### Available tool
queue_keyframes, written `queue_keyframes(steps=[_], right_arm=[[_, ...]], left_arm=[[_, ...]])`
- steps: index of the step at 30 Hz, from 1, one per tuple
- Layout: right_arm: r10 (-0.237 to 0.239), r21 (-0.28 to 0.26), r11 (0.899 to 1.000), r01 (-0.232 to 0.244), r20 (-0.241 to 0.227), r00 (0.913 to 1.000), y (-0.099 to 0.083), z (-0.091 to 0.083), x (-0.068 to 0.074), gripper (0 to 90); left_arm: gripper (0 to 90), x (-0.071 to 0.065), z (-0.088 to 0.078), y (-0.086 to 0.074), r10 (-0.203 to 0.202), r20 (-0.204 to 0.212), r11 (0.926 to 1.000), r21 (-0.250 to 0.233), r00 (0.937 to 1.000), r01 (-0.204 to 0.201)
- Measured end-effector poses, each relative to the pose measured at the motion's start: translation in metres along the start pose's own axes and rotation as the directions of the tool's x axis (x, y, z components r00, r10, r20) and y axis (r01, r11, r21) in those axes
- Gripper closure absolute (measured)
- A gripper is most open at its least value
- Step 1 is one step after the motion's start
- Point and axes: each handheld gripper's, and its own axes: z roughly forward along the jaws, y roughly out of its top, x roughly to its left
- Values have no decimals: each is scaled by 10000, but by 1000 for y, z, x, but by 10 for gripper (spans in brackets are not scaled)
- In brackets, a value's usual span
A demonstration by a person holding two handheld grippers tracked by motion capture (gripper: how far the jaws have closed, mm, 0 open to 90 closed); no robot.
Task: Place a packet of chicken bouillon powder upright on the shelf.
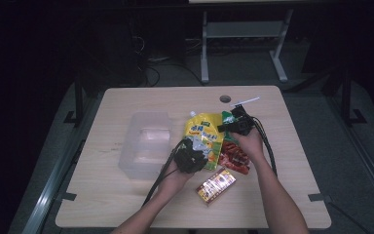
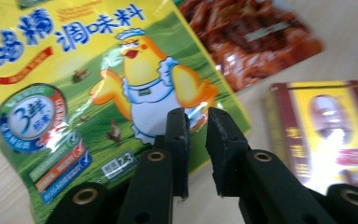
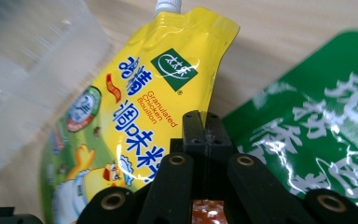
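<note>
1. Pale wooden table (image 1: 126,204) in a dim room; clear tub (image 1: 143,146) left of both grippers.
2. Right gripper (image 3: 204,122): jaws pressed together, seemingly pinching yellow bouillon pouch (image 3: 135,116) edge for lifting.
3. Left gripper (image 2: 196,122): slightly parted, empty, hovering at pouch's lower corner.

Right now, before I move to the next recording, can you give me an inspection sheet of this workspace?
Surface: light wooden table, bare apart from the items below.
Job's things: yellow pouch with a white cap, lying mid-table.
Clutter: clear plastic bin left of the pouch; green and red packet on its right; small red and yellow box nearer the person.
Grippers: left gripper over the pouch's lower edge, jaws slightly apart; right gripper shut on the pouch's side edge.
Cables: black cables trail back along both forearms.
Surroundings: dark floor, grey metal frame behind the table.
</note>
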Motion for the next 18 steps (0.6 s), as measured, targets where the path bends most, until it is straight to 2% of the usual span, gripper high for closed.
queue_keyframes(steps=[2,3,7,8,9,11,13,18], right_arm=[[-130,-98,9999,130,-5,9999,1,-4,3,900],[-338,-311,9989,336,-42,9994,4,-12,10,900],[-742,-806,9941,731,-118,9972,7,-27,24,900],[-742,-806,9941,731,-118,9972,7,-27,24,900],[-960,-937,9911,942,-144,9953,8,-34,32,900],[-1106,-1059,9885,1081,-177,9937,8,-39,38,900],[-1303,-1235,9842,1266,-221,9912,8,-44,45,900],[-1646,-1462,9765,1585,-308,9859,9,-55,61,900]], left_arm=[[751,-1,-2,0,39,50,10000,-59,10000,-39],[742,-5,-9,-1,117,224,9996,-271,9997,-111],[703,-9,-19,-5,251,408,9986,-477,9988,-232],[691,-9,-19,-5,251,408,9986,-477,9988,-232],[680,-12,-24,-8,200,475,9975,-683,9987,-168],[657,-14,-29,-11,138,605,9969,-786,9981,-90],[637,-17,-32,-14,120,615,9961,-876,9980,-65],[587,-21,-43,-23,463,562,9933,-1088,9973,-400]])
